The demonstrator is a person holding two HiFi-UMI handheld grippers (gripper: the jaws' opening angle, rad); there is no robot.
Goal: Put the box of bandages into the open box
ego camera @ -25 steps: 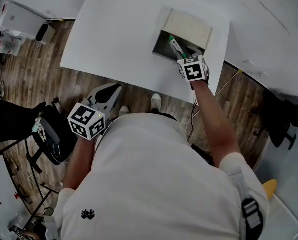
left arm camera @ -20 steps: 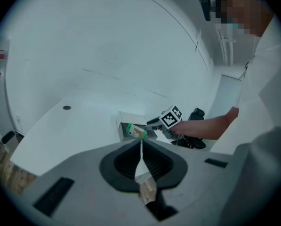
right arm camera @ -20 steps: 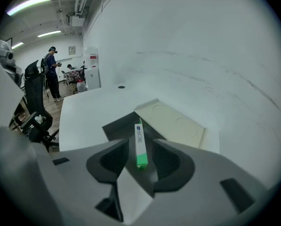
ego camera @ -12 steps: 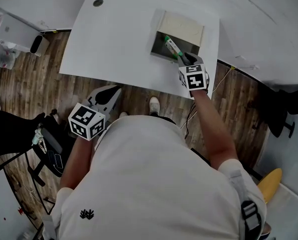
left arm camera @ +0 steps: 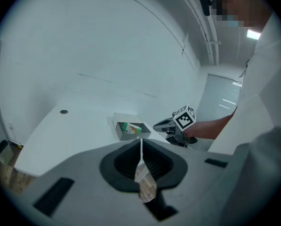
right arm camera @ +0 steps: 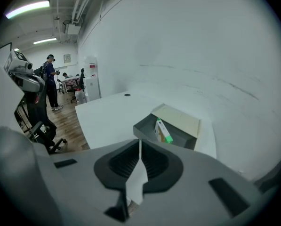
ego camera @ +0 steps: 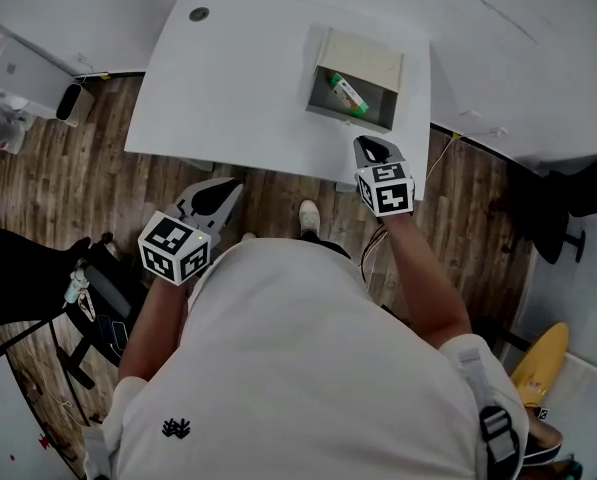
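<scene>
The open grey box stands on the white table, its cream lid folded back. The green-and-white box of bandages lies inside it, leaning on edge, also seen as the bandage box in the right gripper view. My right gripper hovers at the table's near edge, just short of the grey box; its jaws are closing, almost together, with nothing between them. My left gripper is held low in front of the table, over the floor, jaws shut and empty.
A round cable hole sits at the table's far left corner. A black office chair stands on the wood floor to my left. A person stands far off in the right gripper view. A cable trails on the floor right of the table.
My right gripper has drawn back out of the grey box to the table's near edge, leaving the bandage box inside, and its jaws have come together. The left gripper has stayed put.
</scene>
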